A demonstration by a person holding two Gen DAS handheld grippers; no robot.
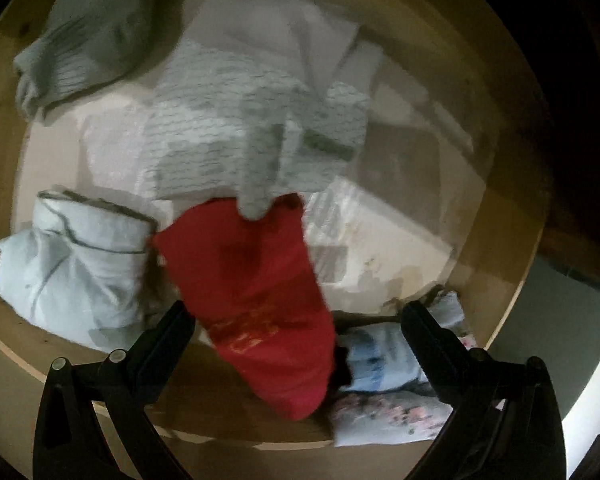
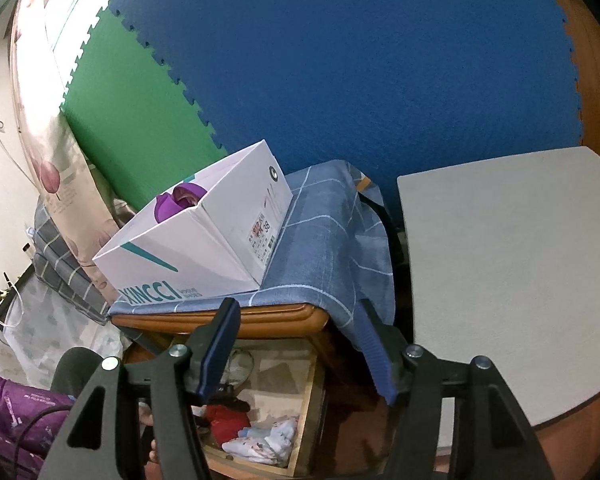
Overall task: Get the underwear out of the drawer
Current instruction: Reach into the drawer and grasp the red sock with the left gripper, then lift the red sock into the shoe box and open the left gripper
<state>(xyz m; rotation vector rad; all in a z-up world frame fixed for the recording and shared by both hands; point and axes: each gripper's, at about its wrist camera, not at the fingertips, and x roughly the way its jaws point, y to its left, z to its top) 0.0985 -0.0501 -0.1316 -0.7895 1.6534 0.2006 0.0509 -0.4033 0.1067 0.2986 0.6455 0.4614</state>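
The drawer (image 1: 4,184) is already pulled open, so that step is done, but nothing has yet come out of it. Going from the left in the left wrist view, a pale blue bundle with dark piping (image 1: 72,264) lies against the drawer's left wall, with a grey-green ribbed garment (image 1: 84,48) farther back and a heap of pale printed cloth (image 1: 228,120) in the middle. Next comes the red underwear (image 1: 256,300), a folded red piece with faint gold print, lying on the drawer floor near the front edge. The left hand-held gripper (image 1: 300,320) hangs over it with its jaws spread wide, one finger on each side of the red piece and neither pad touching it as far as the blurred picture shows; I judge this to be the approach to a grasp, not a grip. To the right of the red piece sit a light blue garment (image 1: 384,356) and a floral one (image 1: 392,412), also still in the drawer. In the right wrist view the right hand-held gripper (image 2: 296,344) is spread too and holds nothing, pointing across the bedside cabinet, where a white shoebox (image 2: 204,240) stands on a blue checked cloth (image 2: 324,240); to the right lies a bare grey desk (image 2: 512,272). What is left is closing on the underwear, lifting it clear and setting it down outside the drawer.
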